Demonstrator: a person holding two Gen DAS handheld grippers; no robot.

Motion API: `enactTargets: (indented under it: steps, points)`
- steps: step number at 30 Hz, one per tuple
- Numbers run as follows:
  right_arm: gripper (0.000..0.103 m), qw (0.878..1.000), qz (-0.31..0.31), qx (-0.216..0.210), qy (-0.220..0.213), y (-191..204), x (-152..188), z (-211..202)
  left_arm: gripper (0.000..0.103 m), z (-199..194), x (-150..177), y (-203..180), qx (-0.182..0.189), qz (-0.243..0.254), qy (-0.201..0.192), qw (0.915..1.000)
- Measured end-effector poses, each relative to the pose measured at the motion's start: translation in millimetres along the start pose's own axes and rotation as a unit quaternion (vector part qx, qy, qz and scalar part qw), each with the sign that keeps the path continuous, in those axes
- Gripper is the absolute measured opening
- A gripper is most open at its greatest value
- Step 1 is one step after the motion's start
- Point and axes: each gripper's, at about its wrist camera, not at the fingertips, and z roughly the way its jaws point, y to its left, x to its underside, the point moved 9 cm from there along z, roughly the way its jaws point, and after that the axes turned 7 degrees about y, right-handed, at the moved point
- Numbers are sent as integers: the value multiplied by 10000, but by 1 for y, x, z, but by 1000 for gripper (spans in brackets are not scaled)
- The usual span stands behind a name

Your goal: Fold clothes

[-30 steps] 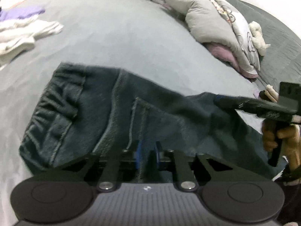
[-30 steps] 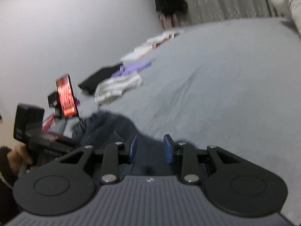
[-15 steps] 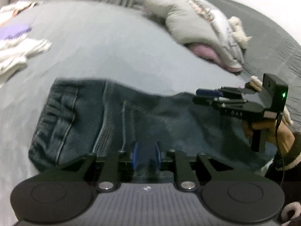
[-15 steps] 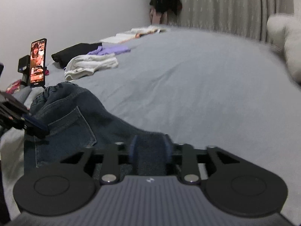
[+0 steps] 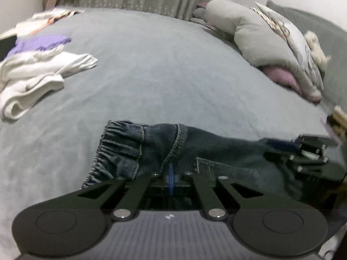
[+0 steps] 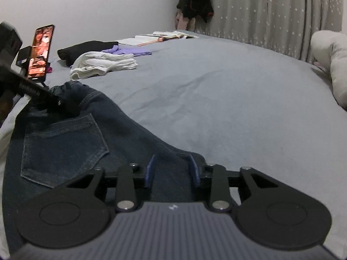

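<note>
Dark blue jeans lie on the grey bed, elastic waistband to the left. My left gripper is shut on the jeans' near edge by the waistband. In the right wrist view the jeans lie flat with a back pocket up. My right gripper stands open over the jeans' cloth, with nothing pinched. The right gripper also shows at the right edge of the left wrist view, and the left gripper at the left of the right wrist view.
White clothes, a purple garment and a black one lie at the bed's far left. Pillows and a soft toy lie at the right. A phone on a stand stands by the left edge. Curtains hang behind.
My right gripper has let go of the jeans and now stands open. The jeans have come down flat on the bed. My left gripper has closed tight on the cloth.
</note>
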Motion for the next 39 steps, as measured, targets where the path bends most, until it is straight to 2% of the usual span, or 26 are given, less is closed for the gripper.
enactTargets:
  steps: [3,5,6,10,15,21,24,28,35,37,39]
  points:
    - [34,9999,123,99,-10,2,-5,-14,9,-10,-3,-13,-138,156,-83,9997]
    - [37,9996,218,165,-40,5,-5,-30,20,-20,-2,-26,-278,394,-224,9986]
    - [38,9995,233,198,-40,7,-4,-39,22,-24,0,-35,-283,515,-269,9979]
    - [38,9995,232,168,105,15,13,-54,35,-25,11,-71,-42,900,-245,9956]
    - [38,9979,342,394,377,0,58,-65,39,-2,32,-83,-201,1225,57,9922]
    - [38,9945,679,550,575,-46,108,-121,42,-4,39,-79,-36,1084,39,9941]
    - [38,9915,747,786,714,-72,137,-152,47,-3,41,-84,-124,1212,61,9925]
    - [40,9814,1222,1161,915,-114,179,-196,56,-1,40,-97,-383,1438,165,9887]
    - [40,9578,1725,1844,1373,-169,247,-266,61,3,34,-102,-655,1244,331,9895]
    - [49,9478,1783,2145,1545,-182,263,-283,61,3,34,-106,-769,1215,374,9889]
    - [54,9355,2027,2403,1612,-197,279,-300,62,4,33,-110,-817,1125,442,9893]
